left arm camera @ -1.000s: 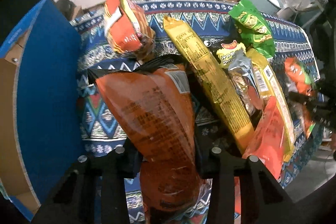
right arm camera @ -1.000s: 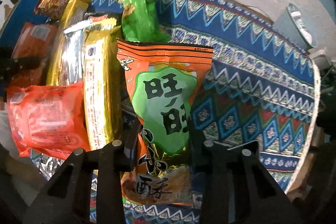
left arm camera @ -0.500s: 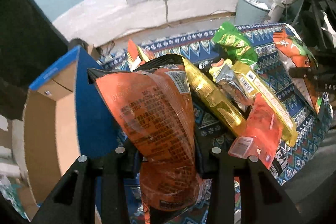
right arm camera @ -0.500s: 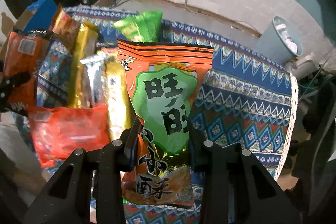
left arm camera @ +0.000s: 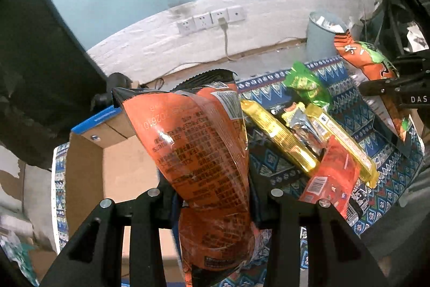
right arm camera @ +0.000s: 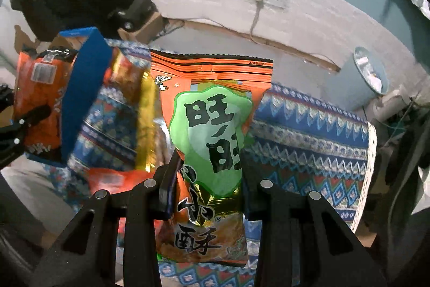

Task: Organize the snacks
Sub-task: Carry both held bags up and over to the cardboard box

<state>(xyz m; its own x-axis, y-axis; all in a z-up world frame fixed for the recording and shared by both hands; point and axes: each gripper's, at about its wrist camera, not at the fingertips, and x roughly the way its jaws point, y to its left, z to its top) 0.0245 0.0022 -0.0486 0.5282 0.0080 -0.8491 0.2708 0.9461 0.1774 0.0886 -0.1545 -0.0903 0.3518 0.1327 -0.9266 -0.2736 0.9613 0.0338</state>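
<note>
My left gripper [left arm camera: 212,187] is shut on an orange chip bag [left arm camera: 199,141], held up over the open cardboard box [left arm camera: 88,168] with the blue outside. My right gripper [right arm camera: 208,176] is shut on an orange-and-green snack bag [right arm camera: 212,125], held above the patterned cloth; this bag also shows at the right of the left wrist view [left arm camera: 365,61]. The chip bag shows at the left of the right wrist view [right arm camera: 37,98], behind the box's blue wall [right arm camera: 83,96]. Yellow packs [left arm camera: 279,136], a green pack [left arm camera: 306,82] and a red pack [left arm camera: 333,179] lie on the cloth.
The table carries a blue patterned cloth [right arm camera: 309,131]. A grey bin [left arm camera: 322,34] stands by the wall behind the table. Wall sockets with a plugged cable [left arm camera: 212,20] sit on the white wall. A dark panel [left arm camera: 40,58] stands at the left.
Both grippers have risen and tilted up with their bags, so the wall now shows. The left gripper has moved left over the box's open inside.
</note>
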